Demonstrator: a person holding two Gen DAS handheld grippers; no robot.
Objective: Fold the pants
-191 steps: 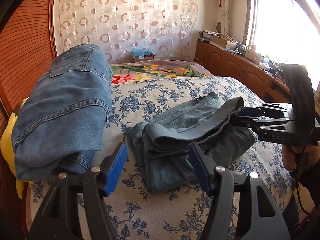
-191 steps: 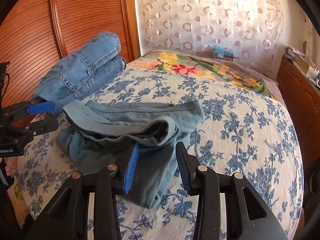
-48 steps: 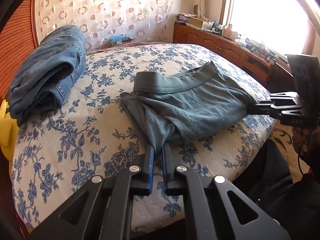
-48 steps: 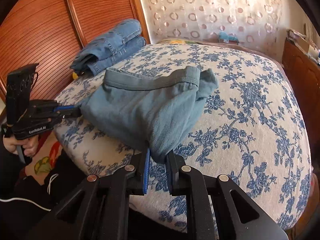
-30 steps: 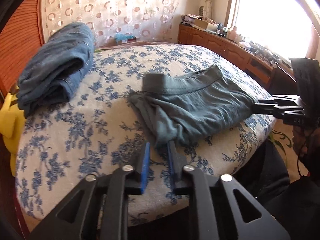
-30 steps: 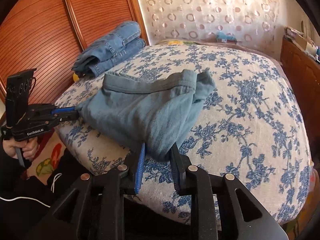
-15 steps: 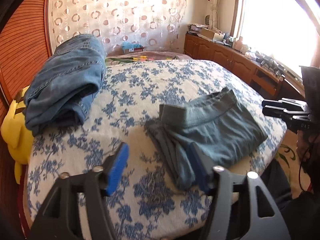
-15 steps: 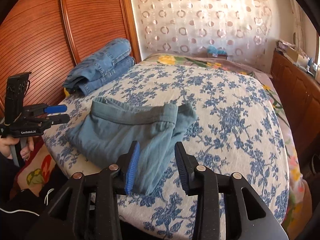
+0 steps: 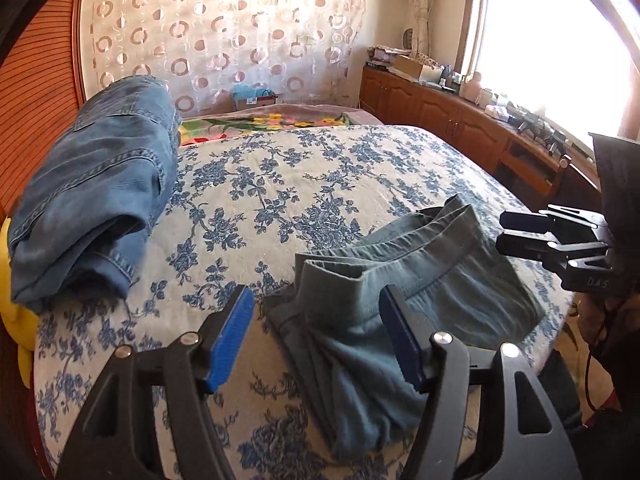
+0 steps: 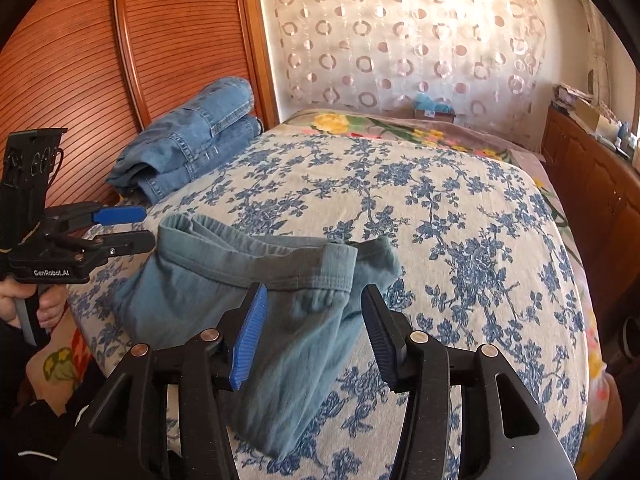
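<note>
Pants: the grey-blue soft cotton pants (image 9: 420,280) lie in a compact folded bundle on the white bedspread with blue flowers (image 9: 280,184), near the bed edge closest to the person, waistband uppermost and turned toward the far side of the bed.
Fold state: several layers are stacked; one lower corner trails loosely toward the bed edge and the waistband gapes slightly, so the bundle is folded but not crisp.
Left gripper: the left gripper (image 9: 316,340) hovers above the near end of the bundle, jaws spread wide, nothing pinched between the blue pads.
Right gripper: the right gripper (image 10: 314,330) hangs over the other end, its jaws opening, cloth below them but not pressed by the pads.
Other garment: folded blue denim jeans (image 9: 92,188) rest at the bed's far corner, by the slatted wooden panel (image 10: 80,60), well apart from the pants.
Done: judging by the stacked layers and both grips free, the main folds look complete.
Left: perhaps smoothing the loose corner, or moving the bundle beside the jeans.
</note>
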